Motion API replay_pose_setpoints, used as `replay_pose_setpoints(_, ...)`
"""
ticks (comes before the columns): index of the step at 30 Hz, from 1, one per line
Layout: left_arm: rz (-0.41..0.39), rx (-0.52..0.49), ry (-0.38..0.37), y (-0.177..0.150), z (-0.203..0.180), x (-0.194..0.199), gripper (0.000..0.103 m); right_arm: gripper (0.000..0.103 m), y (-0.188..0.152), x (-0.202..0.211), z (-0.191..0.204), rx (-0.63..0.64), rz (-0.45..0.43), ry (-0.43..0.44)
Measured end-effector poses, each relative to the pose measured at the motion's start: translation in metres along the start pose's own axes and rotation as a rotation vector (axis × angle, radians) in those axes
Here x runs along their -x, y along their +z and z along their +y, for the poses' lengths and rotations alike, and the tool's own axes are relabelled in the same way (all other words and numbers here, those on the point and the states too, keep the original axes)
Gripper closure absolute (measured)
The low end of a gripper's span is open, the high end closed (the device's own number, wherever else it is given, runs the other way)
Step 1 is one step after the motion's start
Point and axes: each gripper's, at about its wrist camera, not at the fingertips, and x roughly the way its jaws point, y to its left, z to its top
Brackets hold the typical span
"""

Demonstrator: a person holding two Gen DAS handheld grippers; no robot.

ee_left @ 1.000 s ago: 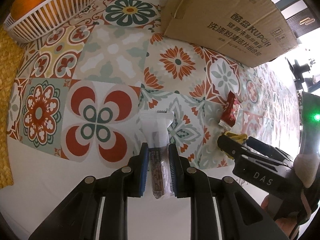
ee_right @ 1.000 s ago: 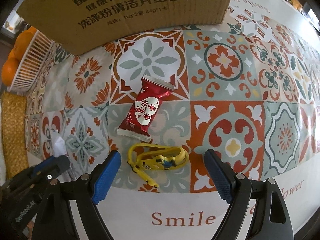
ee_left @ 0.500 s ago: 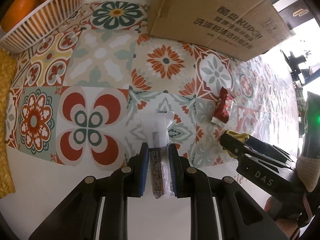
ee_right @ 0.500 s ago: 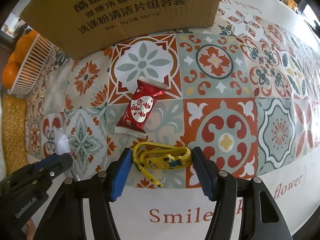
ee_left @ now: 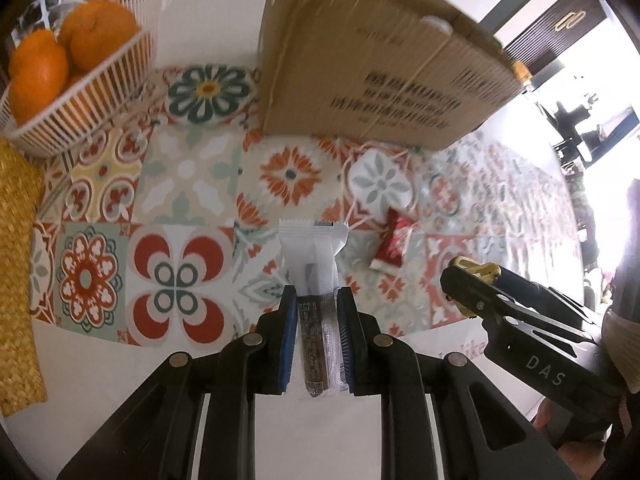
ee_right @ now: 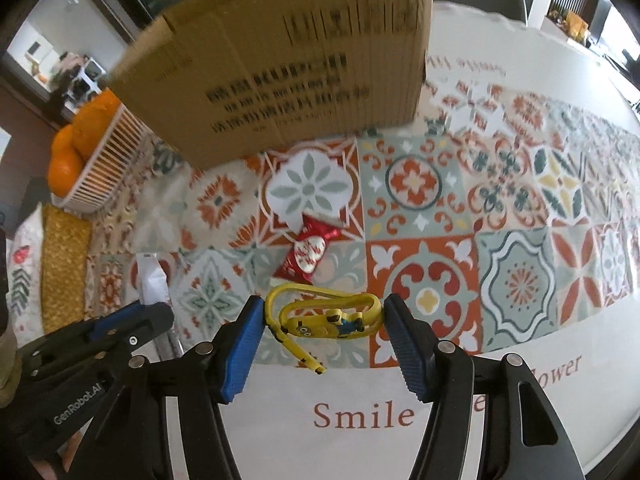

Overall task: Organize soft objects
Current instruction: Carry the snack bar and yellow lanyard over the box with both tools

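Evidently both tools are loaded for carrying: the left tool point(ee_left: 317, 334) pinches one white snack bar point(ee_left: 314, 264) lengthwise, wrapper end poking forward, while the right tool point(ee_right: 324, 330) presses on one yellow strap point(ee_right: 324, 320), apparently raised off the table point(ee_right: 520, 380). One red candy packet point(ee_right: 306, 254) lies on the patterned cloth, before one cardboard box point(ee_right: 288, 68), likely the drop-off. One basket point(ee_left: 86, 96) holds about three oranges point(ee_left: 36, 72).

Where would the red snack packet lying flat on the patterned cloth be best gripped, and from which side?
Probably across the red snack packet at its puffed middle, coming down from above with the jaws spanning its narrow width. It lies flat, long axis running toward the cardboard box, so its crimped ends offer little to hold.
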Motion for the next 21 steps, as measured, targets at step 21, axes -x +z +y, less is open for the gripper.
replay_pose_setpoints(21, -0.216, -0.071, -0.06, 0.033, -0.028, 0.085, 0.082, 0.041, 0.03, 0.101, 0.009, 0.029, -0.239, 0.065)
